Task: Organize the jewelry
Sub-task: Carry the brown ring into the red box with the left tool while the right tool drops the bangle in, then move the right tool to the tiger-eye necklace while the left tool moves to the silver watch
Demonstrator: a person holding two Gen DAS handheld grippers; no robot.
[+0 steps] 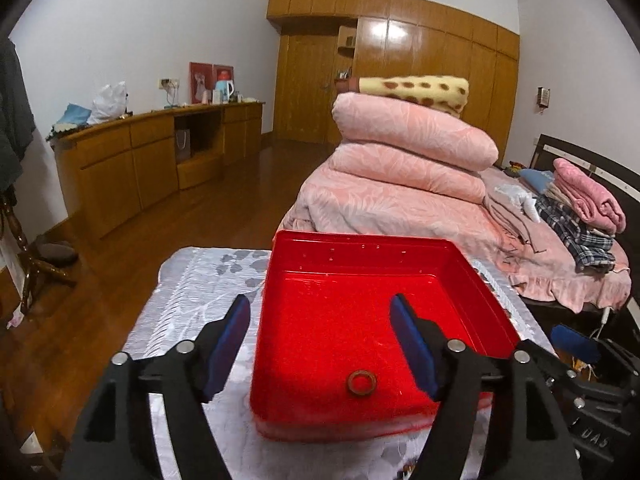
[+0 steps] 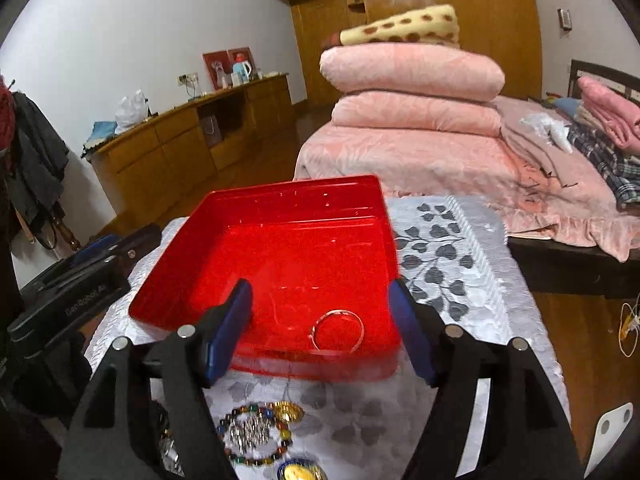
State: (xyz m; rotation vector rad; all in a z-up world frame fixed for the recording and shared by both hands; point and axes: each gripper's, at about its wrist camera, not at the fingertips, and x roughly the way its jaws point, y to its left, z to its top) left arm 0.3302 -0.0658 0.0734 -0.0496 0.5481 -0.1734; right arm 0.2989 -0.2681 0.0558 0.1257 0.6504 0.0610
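A shallow red tray (image 1: 280,264) sits on a small table with a white leaf-print cloth (image 1: 188,292). In the left wrist view a small brown ring (image 1: 361,383) lies in the tray near its front edge, between my open left gripper's (image 1: 320,344) blue pads. In the right wrist view the same tray (image 2: 180,280) holds a thin silver bangle (image 2: 339,331) near its front edge. My right gripper (image 2: 320,328) is open and empty above it. A beaded bracelet (image 2: 256,434), a gold piece (image 2: 289,412) and a gold coin-like piece (image 2: 300,471) lie on the cloth in front of the tray.
A bed with stacked pink quilts (image 1: 404,168) stands behind the table, with folded clothes (image 1: 580,216) at its right. A long wooden cabinet (image 1: 152,160) runs along the left wall. A coat stand (image 2: 36,168) is at the far left. The other gripper's body (image 2: 68,300) shows left of the tray.
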